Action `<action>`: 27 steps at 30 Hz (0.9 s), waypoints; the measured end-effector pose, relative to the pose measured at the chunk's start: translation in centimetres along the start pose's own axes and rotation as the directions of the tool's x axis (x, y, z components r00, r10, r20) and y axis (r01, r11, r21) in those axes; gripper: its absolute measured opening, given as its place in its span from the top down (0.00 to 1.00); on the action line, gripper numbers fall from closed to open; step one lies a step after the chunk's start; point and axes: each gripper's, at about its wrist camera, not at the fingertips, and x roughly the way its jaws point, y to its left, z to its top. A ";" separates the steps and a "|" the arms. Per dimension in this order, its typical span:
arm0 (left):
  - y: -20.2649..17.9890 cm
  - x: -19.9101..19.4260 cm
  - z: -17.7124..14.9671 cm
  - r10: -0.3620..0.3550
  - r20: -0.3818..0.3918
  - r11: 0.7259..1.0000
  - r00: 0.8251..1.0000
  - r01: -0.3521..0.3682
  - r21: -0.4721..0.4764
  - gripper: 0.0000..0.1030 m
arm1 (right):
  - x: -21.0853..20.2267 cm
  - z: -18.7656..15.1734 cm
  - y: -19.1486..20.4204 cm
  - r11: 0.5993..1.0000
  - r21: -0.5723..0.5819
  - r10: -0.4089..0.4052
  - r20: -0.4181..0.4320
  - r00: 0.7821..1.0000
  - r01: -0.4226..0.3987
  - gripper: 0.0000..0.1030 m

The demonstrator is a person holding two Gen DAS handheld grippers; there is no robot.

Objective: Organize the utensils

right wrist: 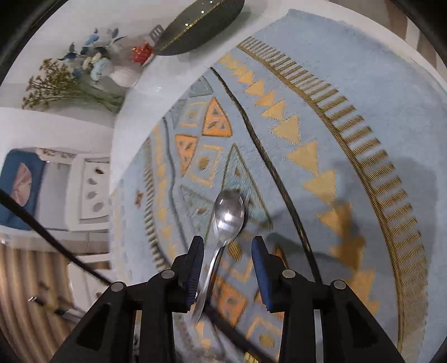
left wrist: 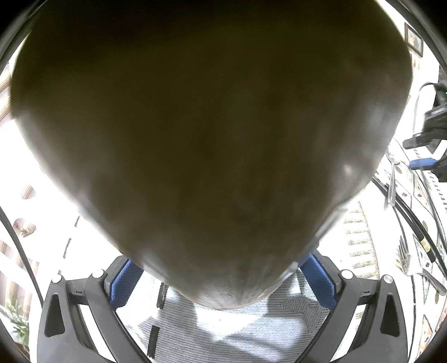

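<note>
A large dark brown rounded object (left wrist: 212,145), blurred and very close, fills the left wrist view. My left gripper (left wrist: 220,268) holds it, both blue pads (left wrist: 125,279) pressing on its lower sides. A steel spoon (right wrist: 227,215) lies bowl-up on the blue patterned mat (right wrist: 363,117). My right gripper (right wrist: 227,243) stands open over the spoon's neck. The handle runs beside the left pad (right wrist: 195,268), and the right pad is apart from it. In the left wrist view my right gripper (left wrist: 430,145) shows at the far right, with the spoon (left wrist: 392,178) and a fork (left wrist: 405,257) on the mat.
A dark leaf-shaped dish (right wrist: 201,25) with a slotted utensil (right wrist: 156,33) beside it sits at the mat's far edge. A vase of flowers (right wrist: 117,72) stands on the white table. A black cable (right wrist: 265,156) crosses the mat. A white chair (right wrist: 89,190) stands off the table.
</note>
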 end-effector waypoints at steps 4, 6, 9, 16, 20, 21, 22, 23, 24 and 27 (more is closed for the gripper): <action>0.0 0.0 0.0 0.002 0.000 1.000 1.000 -0.002 0.000 0.01 | 2.0 1.5 3.1 0.981 -0.118 -0.145 0.082 0.986 0.154 0.63; 0.0 0.0 0.0 0.002 0.000 1.000 1.000 -0.002 0.000 0.01 | 3.4 1.2 5.7 0.918 -0.256 -0.278 0.126 0.952 0.302 0.63; 0.0 0.0 0.0 0.001 0.000 1.000 1.000 -0.001 0.001 0.01 | 4.7 -0.2 8.1 0.797 -0.416 -0.382 0.214 0.899 0.438 0.66; 0.0 0.0 0.0 0.002 0.000 1.000 1.000 -0.002 0.001 0.01 | 0.9 0.1 8.3 0.879 -0.391 -0.217 0.179 0.959 0.272 0.97; -0.1 0.2 -0.2 0.001 0.000 1.000 1.000 -0.001 0.000 0.01 | -0.5 0.2 8.3 0.902 -0.384 -0.142 0.170 0.975 0.199 0.97; -0.1 0.2 -0.1 0.001 0.000 1.000 1.000 -0.001 0.001 0.01 | -0.3 0.3 8.7 0.904 -0.382 -0.133 0.171 0.976 0.190 0.97; 0.0 0.2 -0.2 0.001 0.000 1.000 1.000 -0.001 0.000 0.01 | -0.6 0.2 8.7 0.906 -0.381 -0.128 0.172 0.977 0.185 0.97; 0.0 0.2 -0.2 0.001 0.000 1.000 1.000 -0.001 0.000 0.01 | -0.7 0.2 8.6 0.908 -0.377 -0.126 0.173 0.977 0.183 0.97; 0.0 0.2 -0.1 0.001 0.000 1.000 1.000 -0.001 0.000 0.01 | -0.8 -0.6 8.8 0.912 -0.368 -0.123 0.173 0.977 0.180 0.97; -0.1 0.2 -0.1 0.002 0.000 1.000 1.000 -0.002 0.000 0.01 | 0.0 0.0 5.9 0.974 -0.220 -0.044 0.046 0.998 0.053 0.94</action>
